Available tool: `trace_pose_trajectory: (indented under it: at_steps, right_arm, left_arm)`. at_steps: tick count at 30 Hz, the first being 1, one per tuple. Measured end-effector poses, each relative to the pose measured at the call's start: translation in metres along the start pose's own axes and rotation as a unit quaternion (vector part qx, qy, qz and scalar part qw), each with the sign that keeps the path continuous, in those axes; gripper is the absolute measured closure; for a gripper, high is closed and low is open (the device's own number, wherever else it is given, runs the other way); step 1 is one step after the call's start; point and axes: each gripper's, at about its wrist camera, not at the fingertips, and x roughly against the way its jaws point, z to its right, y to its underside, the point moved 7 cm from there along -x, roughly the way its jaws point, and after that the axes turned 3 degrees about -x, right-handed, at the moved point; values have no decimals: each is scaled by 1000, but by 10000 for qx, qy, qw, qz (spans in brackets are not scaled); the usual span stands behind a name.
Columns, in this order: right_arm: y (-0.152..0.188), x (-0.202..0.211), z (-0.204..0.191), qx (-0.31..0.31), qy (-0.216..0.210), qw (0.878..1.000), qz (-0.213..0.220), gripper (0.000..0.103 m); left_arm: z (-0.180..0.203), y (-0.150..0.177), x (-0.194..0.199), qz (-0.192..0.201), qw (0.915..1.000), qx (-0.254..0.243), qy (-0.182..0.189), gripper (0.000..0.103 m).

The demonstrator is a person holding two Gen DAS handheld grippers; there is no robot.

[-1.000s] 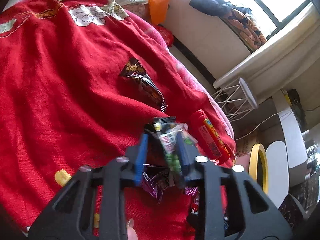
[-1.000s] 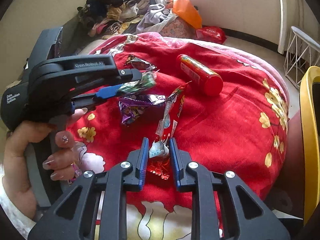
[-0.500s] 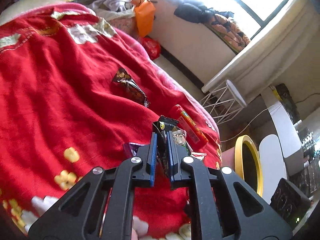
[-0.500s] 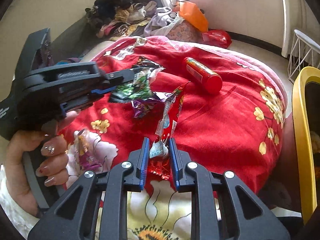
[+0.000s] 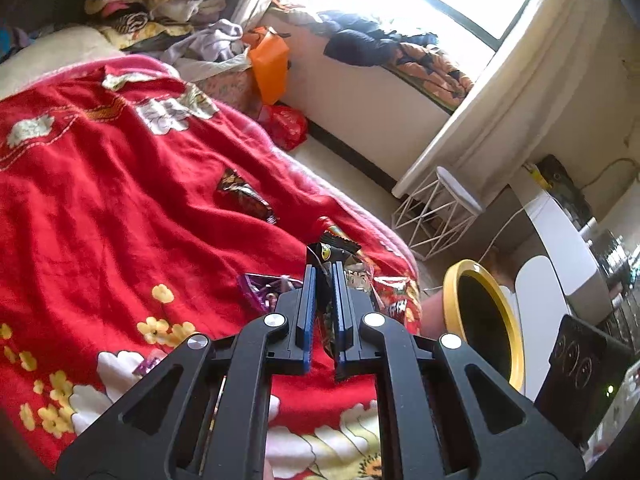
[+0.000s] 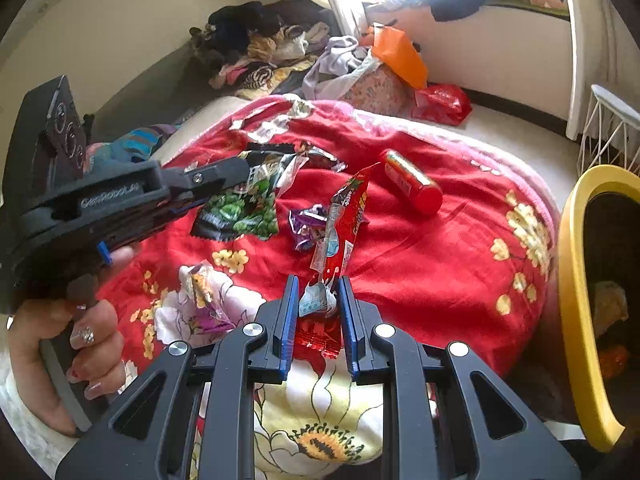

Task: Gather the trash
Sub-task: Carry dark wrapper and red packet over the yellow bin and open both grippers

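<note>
My left gripper (image 5: 324,276) is shut on a green snack bag (image 6: 240,204), held above the red blanket (image 5: 120,208); the bag's top shows past the fingertips (image 5: 336,246). My right gripper (image 6: 316,288) is shut on a long red snack wrapper (image 6: 344,216) that hangs over the blanket. On the blanket lie a purple wrapper (image 6: 306,226), a red tube can (image 6: 412,188), a dark wrapper (image 5: 244,196) and a small candy wrapper (image 6: 200,284). The yellow-rimmed trash bin (image 5: 484,320) stands right of the bed, also in the right wrist view (image 6: 576,280).
A white wire stool (image 5: 440,216) stands on the floor beyond the bed. An orange bag (image 6: 400,56), a red bag (image 6: 440,102) and piled clothes (image 6: 272,48) lie at the far end. A white appliance (image 5: 560,248) stands right of the bin.
My left gripper closed on the green bag and lifted it off the blanket, swinging toward the bin side. My right gripper kept its hold on the red wrapper and rose slightly.
</note>
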Motion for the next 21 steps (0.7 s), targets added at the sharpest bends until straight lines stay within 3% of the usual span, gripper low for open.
trace_pose_trajectory:
  at_steps: [21]
  right_arm:
    - [-24, 64, 56, -419, 421, 9955, 742, 83]
  left_arm:
    - [66, 3, 20, 219, 9963, -770, 323, 98]
